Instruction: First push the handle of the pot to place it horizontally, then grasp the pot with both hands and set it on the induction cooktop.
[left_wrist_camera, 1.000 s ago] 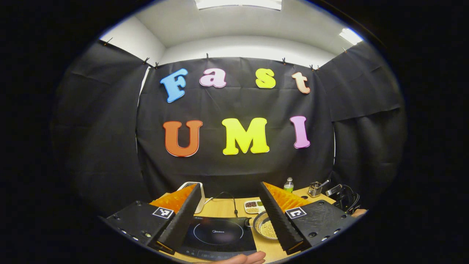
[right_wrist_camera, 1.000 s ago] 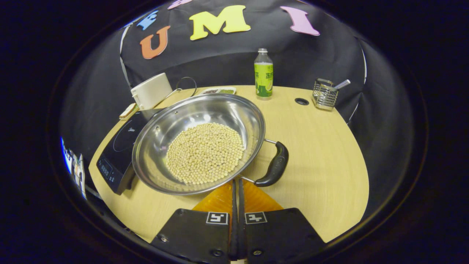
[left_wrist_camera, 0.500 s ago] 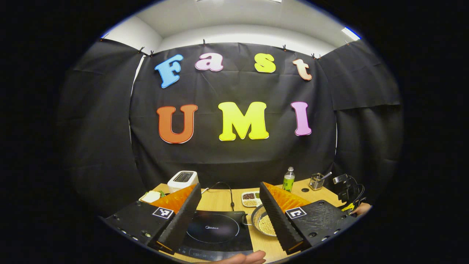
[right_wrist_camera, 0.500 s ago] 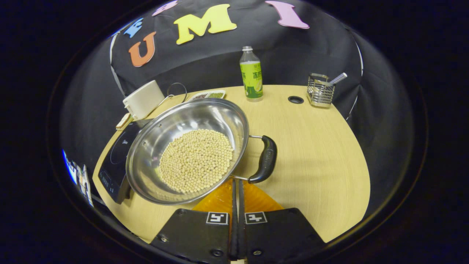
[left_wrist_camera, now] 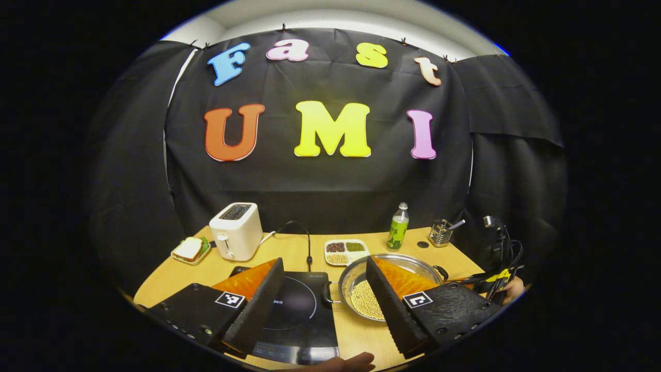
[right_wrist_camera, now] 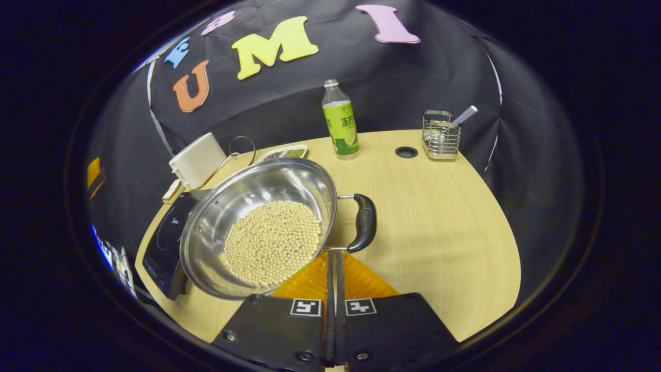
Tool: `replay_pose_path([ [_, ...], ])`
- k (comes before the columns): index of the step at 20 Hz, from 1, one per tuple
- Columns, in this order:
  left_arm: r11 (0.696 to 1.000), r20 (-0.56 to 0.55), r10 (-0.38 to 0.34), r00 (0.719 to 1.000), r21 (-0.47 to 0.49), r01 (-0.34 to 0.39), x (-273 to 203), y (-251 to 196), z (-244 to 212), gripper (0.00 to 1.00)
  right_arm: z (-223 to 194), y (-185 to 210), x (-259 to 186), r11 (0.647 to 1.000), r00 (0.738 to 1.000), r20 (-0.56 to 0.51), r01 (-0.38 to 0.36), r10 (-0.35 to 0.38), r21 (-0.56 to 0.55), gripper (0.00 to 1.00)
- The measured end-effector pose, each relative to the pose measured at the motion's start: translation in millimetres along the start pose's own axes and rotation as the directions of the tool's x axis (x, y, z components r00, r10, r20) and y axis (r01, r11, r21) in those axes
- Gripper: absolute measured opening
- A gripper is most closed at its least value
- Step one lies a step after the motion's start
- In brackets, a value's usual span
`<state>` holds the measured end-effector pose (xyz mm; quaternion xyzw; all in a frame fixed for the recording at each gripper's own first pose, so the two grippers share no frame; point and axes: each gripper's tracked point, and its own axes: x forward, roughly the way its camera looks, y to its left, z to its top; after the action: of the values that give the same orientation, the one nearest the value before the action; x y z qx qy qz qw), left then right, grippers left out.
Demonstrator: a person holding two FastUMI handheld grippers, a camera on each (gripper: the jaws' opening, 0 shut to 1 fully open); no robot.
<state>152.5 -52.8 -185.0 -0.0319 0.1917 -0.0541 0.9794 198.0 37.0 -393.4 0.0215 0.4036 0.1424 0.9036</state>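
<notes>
A steel pot (right_wrist_camera: 258,227) holding pale beans rests on the wooden table (right_wrist_camera: 439,222), right of the black induction cooktop (right_wrist_camera: 165,243). Its black side handle (right_wrist_camera: 364,230) points right in the right gripper view. My right gripper (right_wrist_camera: 333,254) is shut and empty, with its tips against the near end of that handle by the pot rim. In the left gripper view my left gripper (left_wrist_camera: 324,260) hangs open above the cooktop (left_wrist_camera: 299,305), and the pot (left_wrist_camera: 351,281) lies behind its right finger. The pot's other handle (left_wrist_camera: 326,292) faces the cooktop.
At the back stand a white toaster (left_wrist_camera: 236,231), a sandwich plate (left_wrist_camera: 190,250), a divided dish of grains (left_wrist_camera: 345,251), a green bottle (right_wrist_camera: 340,121) and a wire utensil holder (right_wrist_camera: 440,137). A cable hole (right_wrist_camera: 406,152) lies near the holder. A hand (left_wrist_camera: 346,363) shows at the front edge.
The pot has turned, its black handle swinging from the lower right round to the right. The left gripper view has tilted down, bringing the toaster and more table into sight.
</notes>
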Motion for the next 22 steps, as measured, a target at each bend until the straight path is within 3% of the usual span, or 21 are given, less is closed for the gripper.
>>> replay_pose_path([
  [1, 1.0, -0.032, -0.011, 0.999, -0.014, 0.01, 7.2, -1.7, -11.4, 0.95, 4.8, -2.1, -6.1, 1.0, 1.0, 0.024, 0.009, -0.009, -0.009, 0.04],
  [2, 0.999, -0.067, -0.02, 0.998, -0.026, 0.019, 14.1, -2.8, -21.6, 0.85, 9.2, -4.6, -11.9, 1.0, 0.999, 0.049, 0.024, -0.024, -0.015, 0.04],
  [3, 0.999, -0.097, -0.032, 0.995, -0.037, 0.028, 20.7, -4.5, -30.6, 0.95, 12.2, -6.9, -17.5, 0.999, 0.997, 0.07, 0.039, -0.037, -0.022, 0.07],
  [6, 0.997, -0.13, -0.062, 0.99, -0.051, 0.055, 38.8, -7.3, -45.3, 0.95, 22.1, -3.4, -31.2, 0.998, 0.992, 0.116, 0.046, -0.04, -0.049, 0.19],
  [7, 0.997, -0.148, -0.065, 0.987, -0.056, 0.057, 44.3, -7.4, -51.9, 0.95, 24.7, -4.4, -34.2, 0.997, 0.991, 0.129, 0.053, -0.045, -0.058, 0.4],
  [8, 0.997, -0.165, -0.066, 0.984, -0.057, 0.058, 50.0, -7.7, -59.6, 0.95, 28.7, -7.3, -36.6, 0.995, 0.988, 0.143, 0.072, -0.063, -0.062, 0.49],
  [9, 0.997, -0.178, -0.066, 0.982, -0.054, 0.057, 54.6, -7.3, -64.0, 0.95, 32.1, -11.3, -36.9, 0.993, 0.985, 0.153, 0.096, -0.085, -0.068, 0.66],
  [11, 0.998, -0.21, -0.062, 0.976, -0.045, 0.054, 64.9, -8.3, -77.3, 0.95, 37.4, -12.7, -35.9, 0.99, 0.979, 0.168, 0.126, -0.113, -0.068, 0.8],
  [17, 0.997, -0.316, -0.076, 0.946, -0.021, 0.073, 97.6, -16.9, -120.0, 0.95, 45.0, -6.8, -6.6, 0.99, 0.98, 0.16, 0.13, -0.12, -0.054, 0.81],
  [22, 0.998, -0.372, -0.061, 0.926, -0.027, 0.054, 126.0, -11.7, -141.5, 0.94, 48.9, -19.3, 29.6, 0.982, 0.974, 0.144, 0.182, -0.175, -0.041, 0.82],
])
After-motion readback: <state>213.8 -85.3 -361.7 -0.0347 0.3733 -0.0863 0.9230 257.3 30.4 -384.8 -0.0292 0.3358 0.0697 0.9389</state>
